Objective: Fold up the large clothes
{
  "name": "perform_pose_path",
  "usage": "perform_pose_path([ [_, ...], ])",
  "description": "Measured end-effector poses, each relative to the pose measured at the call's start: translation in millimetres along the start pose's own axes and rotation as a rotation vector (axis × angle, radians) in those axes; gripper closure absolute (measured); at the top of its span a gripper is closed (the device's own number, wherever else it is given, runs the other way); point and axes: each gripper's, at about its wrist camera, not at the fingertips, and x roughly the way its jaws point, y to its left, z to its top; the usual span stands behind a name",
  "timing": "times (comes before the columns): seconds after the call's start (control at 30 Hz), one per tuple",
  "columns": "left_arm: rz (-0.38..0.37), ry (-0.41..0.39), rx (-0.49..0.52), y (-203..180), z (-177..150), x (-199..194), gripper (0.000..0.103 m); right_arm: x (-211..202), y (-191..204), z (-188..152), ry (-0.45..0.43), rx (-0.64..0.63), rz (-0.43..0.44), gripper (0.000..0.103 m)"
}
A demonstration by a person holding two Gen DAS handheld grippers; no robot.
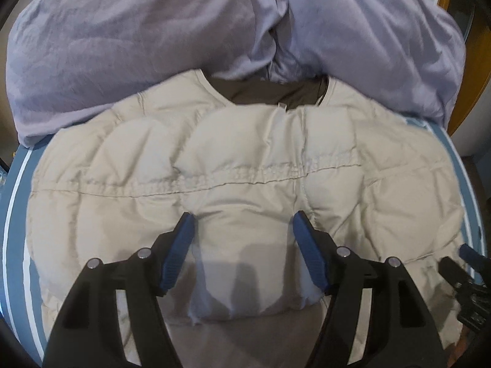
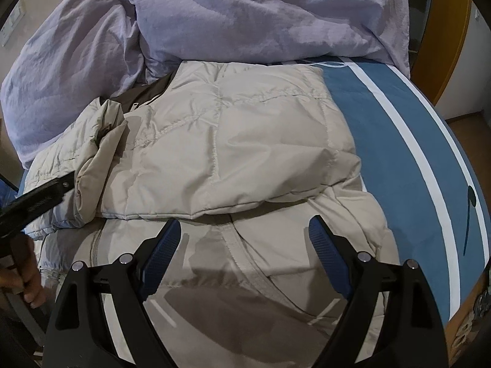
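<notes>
Left gripper (image 1: 242, 230): jaws apart, a puffed panel of the jacket between them, grip uncertain.
Right gripper (image 2: 244, 233): jaws wide, nothing held, over the jacket's near hem.
Beige quilted puffer jacket (image 2: 233, 141): partly folded, flat on the blue white-striped bedsheet (image 2: 383, 128).
Lavender duvet (image 2: 245, 15): bunched beyond the jacket's brown-lined collar (image 1: 273, 92).

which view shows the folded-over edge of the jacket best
The right wrist view. There the jacket shows its upper layer ending in a clear folded edge just beyond the open right gripper. The left wrist view looks onto the quilted top, and that edge isn't clear there.
</notes>
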Motion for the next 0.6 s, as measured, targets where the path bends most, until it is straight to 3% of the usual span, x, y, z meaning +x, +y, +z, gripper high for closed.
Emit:
perform_pose_path([
  [0.33, 0.07, 0.048, 0.074, -12.5, 3.6, 23.8, 0.035, 3.4, -3.5, -3.8, 0.022, 0.021, -0.009, 0.016],
  [0.6, -0.024, -0.015, -0.003, 9.5, -5.3, -15.8, 0.025, -10.0, 2.0, -8.3, 0.002, -0.017, -0.004, 0.016],
])
